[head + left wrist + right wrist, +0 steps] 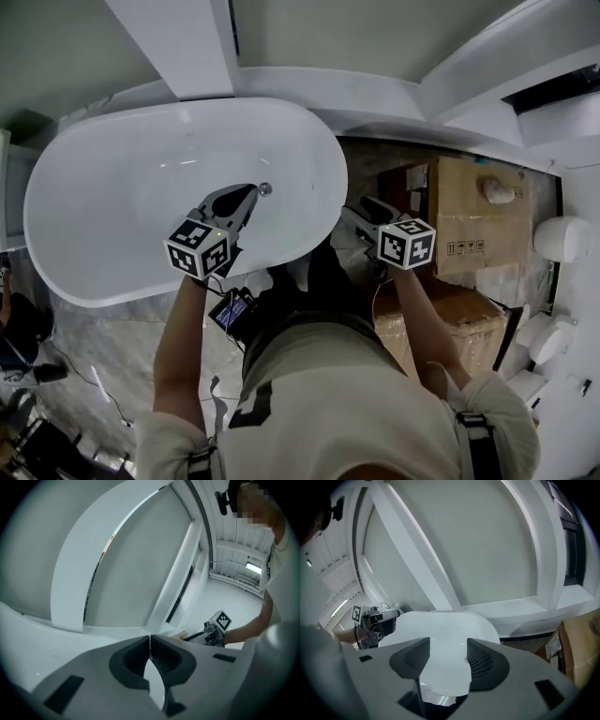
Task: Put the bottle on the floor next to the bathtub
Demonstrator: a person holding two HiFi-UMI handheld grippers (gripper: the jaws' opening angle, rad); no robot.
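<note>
- White and oval, the tub (112, 187) fills the left and middle of the head view. Its drain (265, 188) is seen toward the right end of the basin.
- The left gripper (246, 196) is held over the near right part of the tub, its tips just beside the drain in the head view.
- In the left gripper view its jaws are seen pressed together, tips touching, with nothing caught between them. Only pale wall and beams are shown past them.
- The right gripper (360, 212) is held right of the tub's rim, over the strip of floor (366, 164) between the tub and a cardboard box (469, 211).
- In the right gripper view its jaws are seen standing well apart and empty. The tub's basin is framed in the gap, which the head view does not reveal.
- In each gripper view the other gripper is caught off to one side. Only in the head view are both shown at once, with the arms behind them.
- The box is shown whole in the head view alone. In the right gripper view just its corner is caught at the right edge.
- A second box (450, 314) is seen nearer than the first, in the head view only.
- The bottle cannot be made out in any view, so where it stands cannot be told.
</note>
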